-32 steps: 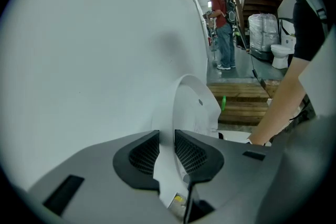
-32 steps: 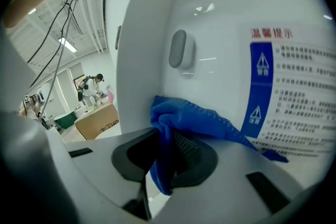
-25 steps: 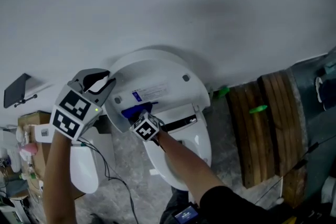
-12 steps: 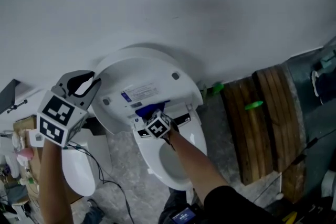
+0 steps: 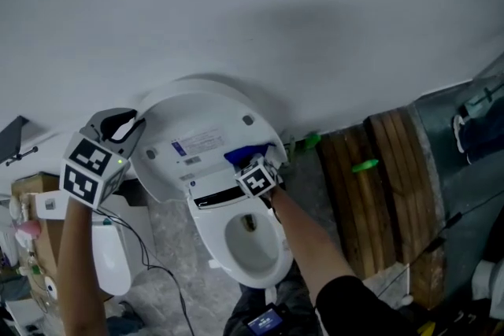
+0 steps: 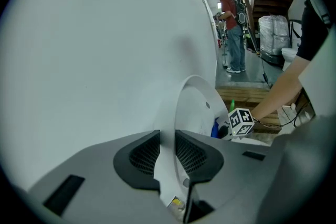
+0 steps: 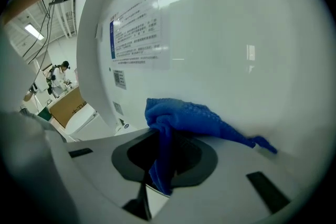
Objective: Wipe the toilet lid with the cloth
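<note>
The white toilet lid (image 5: 201, 118) stands raised against the wall, its inner face with a printed label (image 7: 137, 29) towards me. My left gripper (image 5: 128, 124) is shut on the lid's left edge; in the left gripper view that rim (image 6: 167, 136) sits between the two pads. My right gripper (image 5: 250, 166) is shut on a blue cloth (image 5: 242, 154) and presses it against the lid's lower right part. In the right gripper view the cloth (image 7: 184, 115) is bunched between the jaws and spread flat on the lid. The bowl (image 5: 248, 240) is open below.
Wooden planks (image 5: 394, 193) lean to the right of the toilet, with a green object (image 5: 364, 166) on them. Another white fixture (image 5: 106, 264) and a cardboard box (image 5: 31, 189) stand at the left. A cable (image 5: 161, 275) lies on the floor. A person (image 6: 231, 29) stands far behind.
My right gripper has slid the blue cloth to the right along the lid's lower part. The left gripper has kept its hold on the lid's edge.
</note>
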Demonstrator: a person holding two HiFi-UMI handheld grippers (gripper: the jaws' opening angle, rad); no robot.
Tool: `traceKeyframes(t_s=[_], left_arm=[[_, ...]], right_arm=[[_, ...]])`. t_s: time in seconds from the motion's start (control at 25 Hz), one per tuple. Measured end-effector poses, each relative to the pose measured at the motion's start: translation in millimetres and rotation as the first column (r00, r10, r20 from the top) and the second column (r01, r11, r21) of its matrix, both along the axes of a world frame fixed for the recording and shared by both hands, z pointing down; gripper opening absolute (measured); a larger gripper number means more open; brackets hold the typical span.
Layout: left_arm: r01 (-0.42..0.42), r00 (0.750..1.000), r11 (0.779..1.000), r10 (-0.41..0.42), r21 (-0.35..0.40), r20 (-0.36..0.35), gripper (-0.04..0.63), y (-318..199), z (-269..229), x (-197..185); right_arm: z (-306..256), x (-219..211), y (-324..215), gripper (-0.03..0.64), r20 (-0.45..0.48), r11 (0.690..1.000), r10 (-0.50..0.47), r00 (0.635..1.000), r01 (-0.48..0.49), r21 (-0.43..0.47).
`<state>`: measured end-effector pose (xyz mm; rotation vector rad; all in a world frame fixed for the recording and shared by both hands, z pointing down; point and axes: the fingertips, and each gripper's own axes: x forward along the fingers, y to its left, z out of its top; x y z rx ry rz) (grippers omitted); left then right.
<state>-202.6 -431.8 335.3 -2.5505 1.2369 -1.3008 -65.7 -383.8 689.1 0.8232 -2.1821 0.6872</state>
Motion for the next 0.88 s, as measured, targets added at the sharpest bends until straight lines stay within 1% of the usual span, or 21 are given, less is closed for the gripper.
traceKeyframes(t_s=[0.12,0.32,0.44,0.52,0.76,0.88], left_arm=[[0.012,1.0,1.0,-0.012,0.0,0.003,0.089,-0.1,-0.3,-0.1],[0.026,1.0,1.0,-0.026,0.001,-0.003,0.089,-1.2,0.4,-0.1],[0.03,0.999,1.0,-0.03,-0.003,-0.01,0.089,-1.8,1.2,-2.0],[0.034,0.999,0.999,-0.034,-0.01,0.002,0.089,-1.9,2.6,-2.9],[0.051,0.998,0.998,-0.05,-0.02,0.035,0.089,-1.5,4.2,-2.6],[0.055,0.998,0.998,-0.054,-0.026,0.037,0.089,-3.5,4.8,-3.3]], right_arm=[[-21.3,18.9,-12.3,0.067,0.0,0.999,0.014,1.0,-0.014,0.051],[-75.2,28.9,-34.2,0.067,0.002,0.982,0.008,1.0,-0.008,0.186],[-113.2,18.4,-41.5,0.067,0.043,0.971,-0.001,0.999,-0.009,0.237],[-139.6,10.0,-45.8,0.067,0.078,0.965,-0.006,0.997,-0.015,0.263],[-200.1,-14.8,-53.4,0.067,0.163,0.956,-0.023,0.986,-0.026,0.291],[-225.6,-22.1,-65.4,0.067,0.199,0.941,-0.017,0.98,-0.051,0.334]])
